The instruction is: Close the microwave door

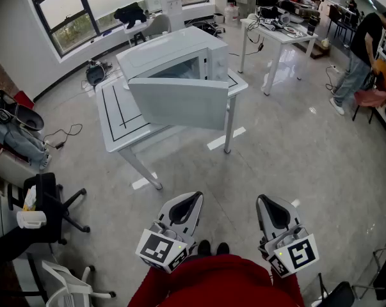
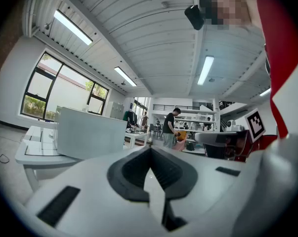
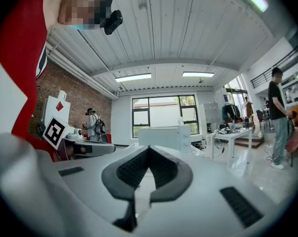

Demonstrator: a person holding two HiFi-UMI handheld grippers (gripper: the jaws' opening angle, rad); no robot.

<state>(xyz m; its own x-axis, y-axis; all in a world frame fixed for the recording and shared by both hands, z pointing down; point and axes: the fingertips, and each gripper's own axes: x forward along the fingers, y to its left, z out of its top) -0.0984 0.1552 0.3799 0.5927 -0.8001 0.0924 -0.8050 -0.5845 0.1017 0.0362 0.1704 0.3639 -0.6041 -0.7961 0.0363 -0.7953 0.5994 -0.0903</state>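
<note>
Head view: microwave (image 1: 170, 56) on table (image 1: 116, 123), door (image 1: 180, 104) hanging open, cavity contents unreadable. Left gripper (image 1: 194, 197) and right gripper (image 1: 263, 201) well apart from table, jaws pressed together, empty.

The microwave (image 1: 170, 56) sits on a table (image 1: 116, 117), with its door (image 1: 180, 104) swung out over the table's near side. The left gripper (image 1: 191, 202) and right gripper (image 1: 264, 203) hang side by side before the table, well apart from it. A second table (image 1: 279, 36) stands behind right, and a chair (image 1: 48, 203) stands left.
</note>
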